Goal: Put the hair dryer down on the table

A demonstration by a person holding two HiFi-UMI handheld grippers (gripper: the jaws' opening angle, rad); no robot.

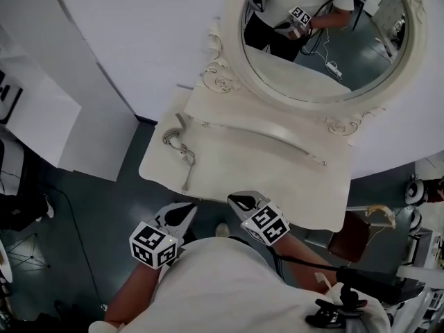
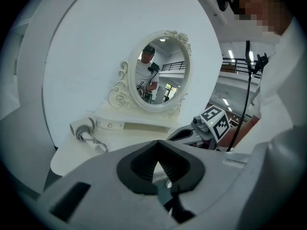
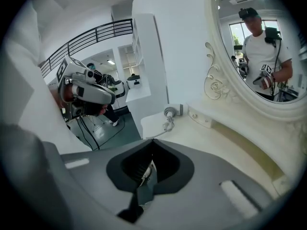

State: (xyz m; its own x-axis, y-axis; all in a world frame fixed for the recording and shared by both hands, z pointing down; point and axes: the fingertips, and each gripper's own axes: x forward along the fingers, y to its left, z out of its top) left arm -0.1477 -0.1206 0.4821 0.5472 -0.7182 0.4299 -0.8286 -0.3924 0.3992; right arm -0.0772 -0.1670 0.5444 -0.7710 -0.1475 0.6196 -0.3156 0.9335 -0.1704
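Hair dryer (image 1: pixel 182 148): flat on the table (image 1: pixel 277 179), at the left end near the edge, cord looped beside.
Left gripper (image 1: pixel 186 212): clenched, empty, off the front edge.
Right gripper (image 1: pixel 239 201): clenched, empty, near the left one.
Open room: tabletop stretch from dryer to right edge.
Markings: black-and-white squares on both cubes.

The pale hair dryer (image 1: pixel 179 148) lies flat on the desk (image 1: pixel 277 165), well ahead of the left tongs (image 1: pixel 182 215) and far left of the right tongs (image 1: pixel 243 202).

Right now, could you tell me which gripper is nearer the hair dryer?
Left. The left gripper hovers at the table edge just short of the hair dryer; the right gripper is off to its right.
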